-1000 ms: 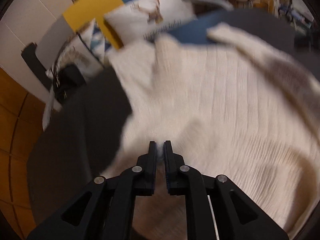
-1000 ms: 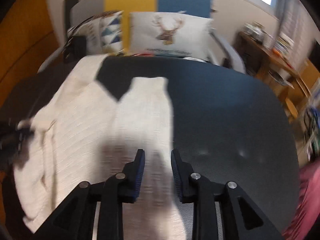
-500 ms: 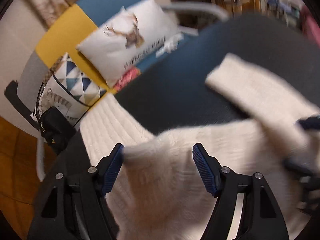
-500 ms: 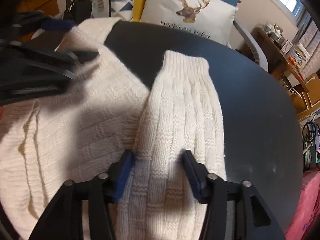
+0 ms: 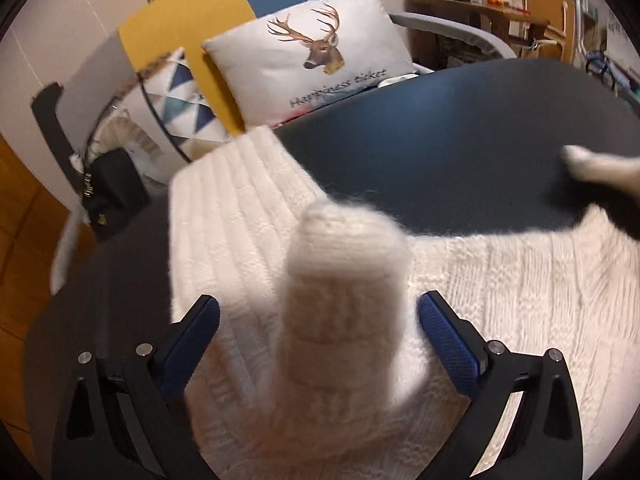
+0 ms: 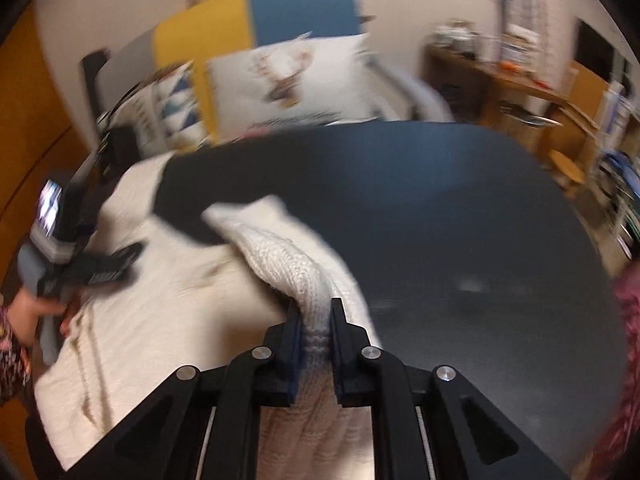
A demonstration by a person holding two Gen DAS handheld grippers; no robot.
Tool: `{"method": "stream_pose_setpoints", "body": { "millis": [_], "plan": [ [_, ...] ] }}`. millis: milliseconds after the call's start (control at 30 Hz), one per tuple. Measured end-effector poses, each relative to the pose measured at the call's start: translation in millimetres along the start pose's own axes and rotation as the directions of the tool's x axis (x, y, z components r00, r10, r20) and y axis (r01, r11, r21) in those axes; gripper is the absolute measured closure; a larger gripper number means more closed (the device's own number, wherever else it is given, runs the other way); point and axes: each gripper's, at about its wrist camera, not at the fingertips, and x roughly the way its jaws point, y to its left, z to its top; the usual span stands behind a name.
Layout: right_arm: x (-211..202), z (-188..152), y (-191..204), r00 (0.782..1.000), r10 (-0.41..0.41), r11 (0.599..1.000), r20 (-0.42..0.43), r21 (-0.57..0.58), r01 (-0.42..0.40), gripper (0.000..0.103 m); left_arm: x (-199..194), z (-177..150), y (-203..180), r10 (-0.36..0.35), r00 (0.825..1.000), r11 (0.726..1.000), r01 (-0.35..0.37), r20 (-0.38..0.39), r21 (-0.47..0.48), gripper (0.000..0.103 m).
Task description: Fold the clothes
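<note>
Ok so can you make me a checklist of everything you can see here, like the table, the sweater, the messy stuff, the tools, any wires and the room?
Surface: dark round table, its far half bare.
Job's things: cream knit sweater spread on the near and left part of the table; one sleeve lifted.
Clutter: black bag beside the table's edge.
Tools: left tool open, its fingers apart on either side of a raised sleeve cuff; right tool shut on the lifted sleeve.
Cables: thin dark cord curving over the triangle cushion.
Surroundings: deer cushion, yellow and blue chair back, wooden shelf with small items, too small to tell.
</note>
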Motion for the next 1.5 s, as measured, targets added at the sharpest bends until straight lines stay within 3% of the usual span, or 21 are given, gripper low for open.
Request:
{"method": "stream_pose_setpoints", "body": {
  "millis": [67,167,200,300,400,500,633,700,767,833,900,1000,1067,1133,1233,1400,1500],
  "plan": [
    [-2,-4,-33,0.998,-0.057,0.996,-0.014,0.061,0.058,0.091,-4,-6,4,0.005,1.000,0.999,-0.006,-0.023,-0.035,0.002],
    [11,-21,-70,0.990,-0.064,0.986,-0.129,0.147,0.082,0.085,-11,-8,11,-0.009,0.999,0.999,0.007,-0.045,-0.046,0.002],
    [9,-25,-77,0.989,-0.060,0.981,-0.133,0.176,0.084,0.079,-13,-5,13,-0.009,0.999,1.000,0.008,-0.047,-0.026,0.002],
    [-11,-26,-80,0.995,-0.075,0.976,-0.068,0.200,0.087,0.078,-26,4,2,-0.005,1.000,0.997,0.005,-0.003,0.081,0.003],
    [-23,-15,-53,0.999,-0.042,0.997,0.007,0.066,0.041,0.075,-37,15,-9,-0.034,0.999,0.985,0.027,0.037,0.170,0.003],
    [-22,-1,-20,1.000,0.026,0.996,0.000,-0.088,-0.026,0.074,-36,29,-18,-0.059,0.998,0.967,0.052,0.020,0.249,0.003],
    [-37,10,-7,0.998,-0.018,0.993,0.056,-0.117,0.024,0.074,-28,43,-27,-0.047,0.999,0.942,0.041,0.009,0.332,0.003],
    [-27,10,3,0.997,0.074,0.984,-0.014,-0.164,-0.075,0.072,-22,46,-33,-0.074,0.997,0.929,0.073,-0.011,0.363,0.003],
    [-3,5,18,0.972,0.171,0.954,-0.159,-0.222,-0.204,0.072,-15,47,-40,-0.095,0.995,0.906,0.102,-0.037,0.410,0.003],
    [25,-3,24,0.945,0.166,0.936,-0.281,-0.257,-0.241,0.072,-9,46,-43,-0.095,0.994,0.881,0.110,-0.056,0.460,0.003],
    [46,-12,24,0.938,0.089,0.927,-0.335,-0.317,-0.201,0.071,-6,45,-44,-0.109,0.992,0.863,0.127,-0.064,0.490,0.003],
    [54,-15,23,0.918,0.124,0.910,-0.377,-0.326,-0.257,0.067,-3,48,-37,-0.173,0.980,0.857,0.200,-0.100,0.475,0.003],
    [59,-17,22,0.901,0.156,0.896,-0.404,-0.326,-0.302,0.061,2,50,-29,-0.230,0.963,0.856,0.269,-0.141,0.440,0.003],
    [63,-19,22,0.883,0.188,0.881,-0.430,-0.324,-0.345,0.050,6,51,-23,-0.263,0.951,0.860,0.308,-0.165,0.407,0.003],
    [70,-21,21,0.852,0.232,0.855,-0.470,-0.320,-0.409,0.045,8,51,-18,-0.290,0.942,0.856,0.335,-0.171,0.394,0.003],
    [71,-26,36,0.855,0.202,0.813,-0.477,-0.405,-0.418,0.044,-2,48,-27,-0.296,0.949,0.805,0.310,-0.110,0.506,0.003],
    [71,-29,49,0.870,0.180,0.797,-0.460,-0.450,-0.403,0.045,0,48,-32,-0.324,0.938,0.765,0.338,-0.127,0.548,0.003]
  ]
}}
